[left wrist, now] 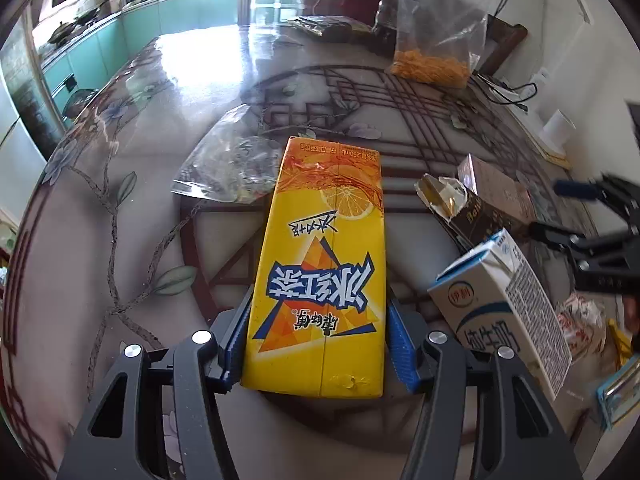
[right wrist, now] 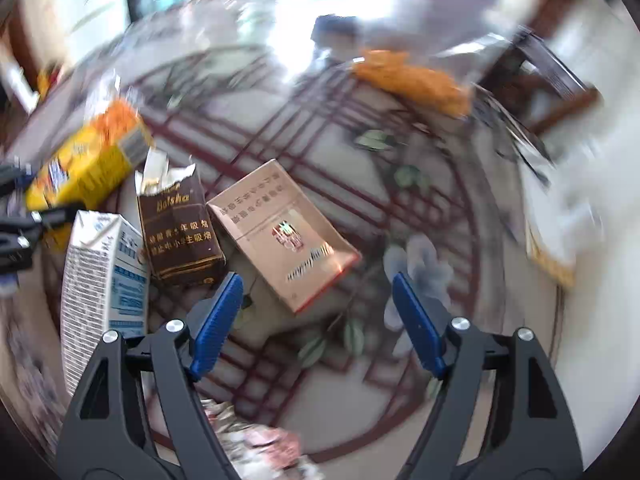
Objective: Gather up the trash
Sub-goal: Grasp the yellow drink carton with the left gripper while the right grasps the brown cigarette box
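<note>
A yellow iced-tea carton lies lengthwise between the blue pads of my left gripper, which is shut on its two long sides. Right of it are a blue-and-white milk carton and a torn brown cigarette pack. My right gripper hangs open over the table with nothing gripped. A pinkish cigarette pack lies flat just ahead of it, its near corner reaching between the fingertips. In this blurred view the milk carton, brown pack and yellow carton sit at left.
The patterned glass tabletop carries a crumpled clear plastic bag beyond the yellow carton and a clear bag of orange snacks at the far side. A crumpled printed wrapper lies under the right gripper. Cables and a white cup sit far right.
</note>
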The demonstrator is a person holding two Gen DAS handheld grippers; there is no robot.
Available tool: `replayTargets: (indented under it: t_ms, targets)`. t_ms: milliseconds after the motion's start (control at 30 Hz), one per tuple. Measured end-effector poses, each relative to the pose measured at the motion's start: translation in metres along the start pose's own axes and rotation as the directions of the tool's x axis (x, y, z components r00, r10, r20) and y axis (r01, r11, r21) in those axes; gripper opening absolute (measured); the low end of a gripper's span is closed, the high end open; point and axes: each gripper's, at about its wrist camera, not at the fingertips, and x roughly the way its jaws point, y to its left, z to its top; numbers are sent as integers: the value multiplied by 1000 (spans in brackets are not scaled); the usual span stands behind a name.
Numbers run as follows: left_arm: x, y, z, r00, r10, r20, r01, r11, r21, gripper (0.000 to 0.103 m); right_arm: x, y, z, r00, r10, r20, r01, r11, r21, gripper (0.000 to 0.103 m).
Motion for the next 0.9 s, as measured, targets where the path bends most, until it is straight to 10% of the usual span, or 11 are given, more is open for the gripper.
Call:
replayTargets:
  t_ms: [333, 433, 600, 767, 900]
  targets:
    - [-46, 25, -47, 990, -123, 68, 127, 989, -73, 56, 34, 12, 23, 995, 17, -94, -27, 994, -110, 89]
    - [-59, 33, -58, 989, -122, 77, 128, 989, -76, 56, 30, 17, 15, 995, 13, -99, -20, 997, -74, 67]
    - [-87, 49, -82, 990, -105, 94, 112, 991, -77, 56, 5, 18, -16, 990, 128, -64, -117, 982, 147, 64]
    - [-117, 66, -111, 992, -80, 97, 88, 993, -81, 56, -36, 11, -74, 940, 321, 114, -334, 799, 500, 62]
    - [-133, 80, -130, 992, -79, 97, 90, 989, -116, 56, -71, 29, -109, 924, 321, 206, -379, 717, 585, 62]
